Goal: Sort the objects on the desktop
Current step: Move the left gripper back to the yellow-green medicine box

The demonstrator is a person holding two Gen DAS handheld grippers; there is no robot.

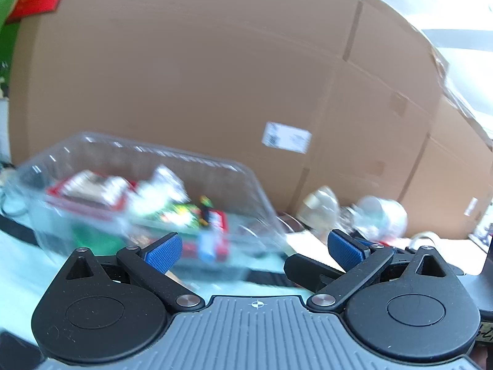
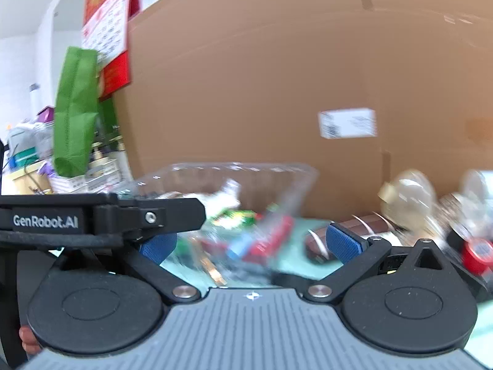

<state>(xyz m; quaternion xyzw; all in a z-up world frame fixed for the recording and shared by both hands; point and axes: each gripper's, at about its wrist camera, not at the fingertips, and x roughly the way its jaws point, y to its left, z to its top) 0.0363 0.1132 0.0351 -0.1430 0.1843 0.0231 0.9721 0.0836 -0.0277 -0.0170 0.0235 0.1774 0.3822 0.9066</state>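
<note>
Left claw spread wide, empty. Right claw likewise spread, empty. Clear plastic bin of mixed packets sits on the pale tabletop, at 11 o'clock of the left claw, dead ahead of the right. Cardboard boxes behind. Frames blurred.
</note>
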